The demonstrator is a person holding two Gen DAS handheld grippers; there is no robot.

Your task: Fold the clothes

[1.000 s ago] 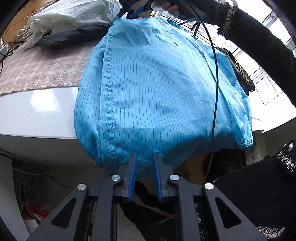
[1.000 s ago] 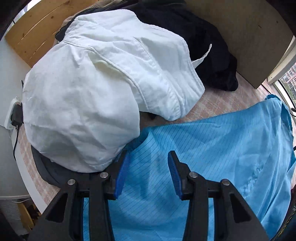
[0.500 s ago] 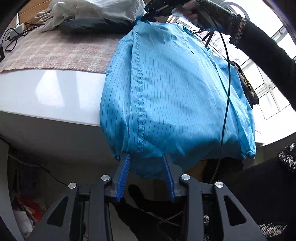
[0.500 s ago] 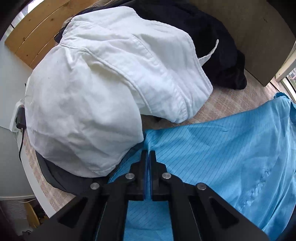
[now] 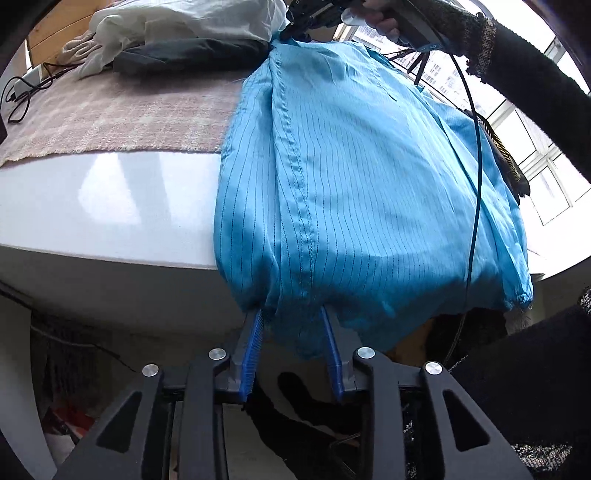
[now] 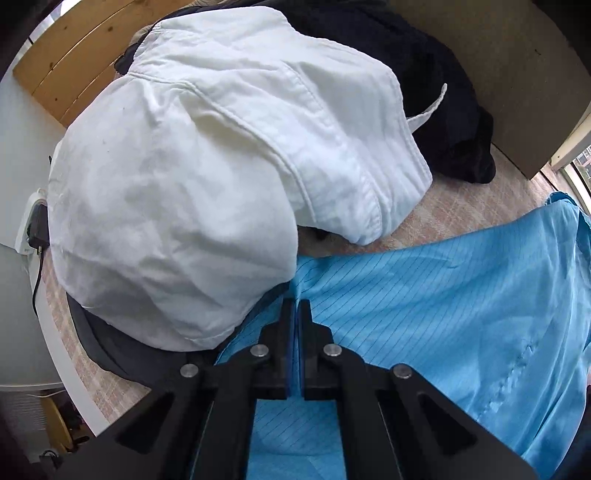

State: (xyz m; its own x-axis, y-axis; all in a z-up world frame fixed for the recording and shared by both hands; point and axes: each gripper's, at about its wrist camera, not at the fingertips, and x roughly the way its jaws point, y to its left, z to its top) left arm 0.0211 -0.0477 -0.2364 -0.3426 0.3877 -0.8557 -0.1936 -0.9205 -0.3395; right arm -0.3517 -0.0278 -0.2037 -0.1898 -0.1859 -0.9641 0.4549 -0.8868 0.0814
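A bright blue pinstriped garment (image 5: 362, 177) lies across the table and hangs over its near edge. My left gripper (image 5: 291, 321) is open, its blue fingers on either side of the hanging hem below the table edge. My right gripper (image 6: 296, 306) is shut on the garment's far edge (image 6: 424, 295), right beside a white garment; it also shows at the top of the left wrist view (image 5: 295, 16), held by a hand in a black sleeve.
A white garment (image 6: 207, 184) lies piled on dark clothes (image 6: 424, 92) at the far side. A pinkish checked cloth (image 5: 122, 118) covers the white table (image 5: 110, 206). Black cables (image 5: 18, 99) lie at the far left. Windows stand to the right.
My left gripper opened wider and moved left and closer under the hanging hem. My right gripper closed on the garment's far edge a second ago and still holds it.
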